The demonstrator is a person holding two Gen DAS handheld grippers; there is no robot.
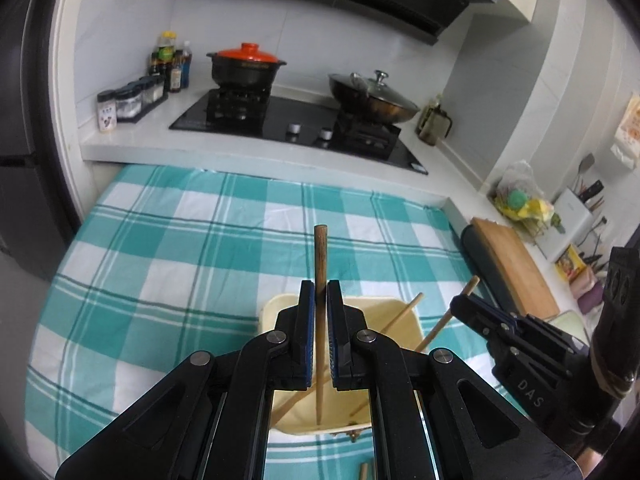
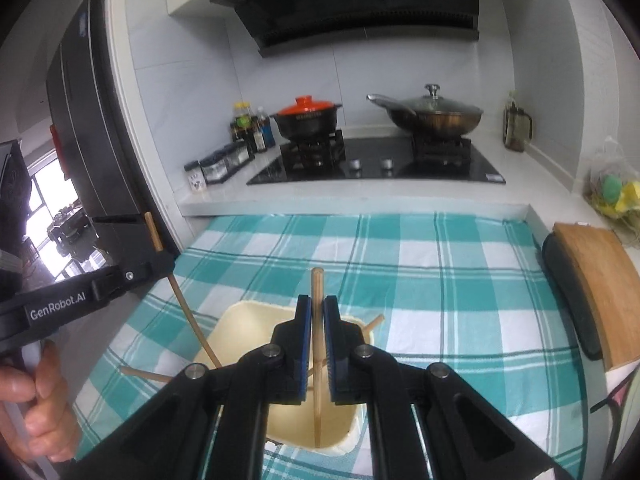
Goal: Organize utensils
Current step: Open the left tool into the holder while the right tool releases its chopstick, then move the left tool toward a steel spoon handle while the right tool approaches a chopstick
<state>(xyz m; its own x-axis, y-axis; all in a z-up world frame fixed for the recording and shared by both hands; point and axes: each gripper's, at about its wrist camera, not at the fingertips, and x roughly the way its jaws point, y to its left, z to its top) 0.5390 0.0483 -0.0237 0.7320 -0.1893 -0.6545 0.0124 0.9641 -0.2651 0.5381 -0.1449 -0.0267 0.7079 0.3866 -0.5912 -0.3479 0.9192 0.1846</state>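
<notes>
My left gripper [image 1: 320,286] is shut on a dark wooden chopstick [image 1: 321,248] that stands nearly upright, its lower end down inside a cream square container [image 1: 276,306] on the checked cloth. In the right wrist view my right gripper [image 2: 318,306] is shut on a paler chopstick [image 2: 317,280], also upright, with its tip in the same container [image 2: 236,314]. Each gripper shows in the other's view: the right gripper [image 1: 458,304] at the right, the left gripper [image 2: 164,262] at the left. Another chopstick [image 1: 404,312] lies slanted across the container.
A teal and white checked cloth [image 1: 180,240] covers the table. Behind it is a stove [image 1: 280,116] with a red-lidded pot [image 1: 246,66] and a lidded wok [image 1: 372,98]. Spice jars [image 1: 128,102] stand at the left, a wooden cutting board [image 2: 592,284] at the right. A hand [image 2: 40,392] grips the left handle.
</notes>
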